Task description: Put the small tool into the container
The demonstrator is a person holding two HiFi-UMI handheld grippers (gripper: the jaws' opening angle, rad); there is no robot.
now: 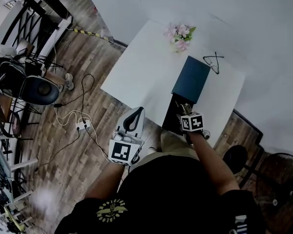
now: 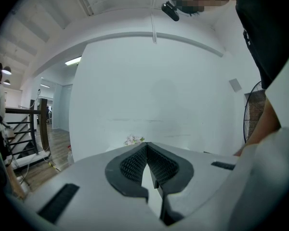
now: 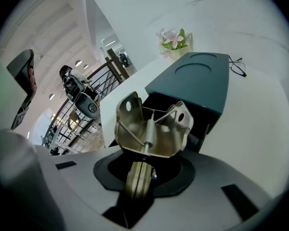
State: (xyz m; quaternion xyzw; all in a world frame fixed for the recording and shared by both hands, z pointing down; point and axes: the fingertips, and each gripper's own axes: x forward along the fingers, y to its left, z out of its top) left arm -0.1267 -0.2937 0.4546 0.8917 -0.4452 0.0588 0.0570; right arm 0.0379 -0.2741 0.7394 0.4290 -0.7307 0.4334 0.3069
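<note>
Container point(image 3: 202, 81) interior dark, partly behind small tool point(image 3: 154, 129) in right hand-held gripper point(image 3: 140, 177)

Left claw point(image 2: 147, 147) closed (empty), flowers point(image 2: 134, 140) beyond

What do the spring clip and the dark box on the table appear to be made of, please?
The spring clip looks like metal, probably plated steel: pale brassy sheen, bright glints, punched holes, a coil spring. The dark box has a matte teal lid with an embossed circle; moulded plastic or coated card, I cannot tell which.
</note>
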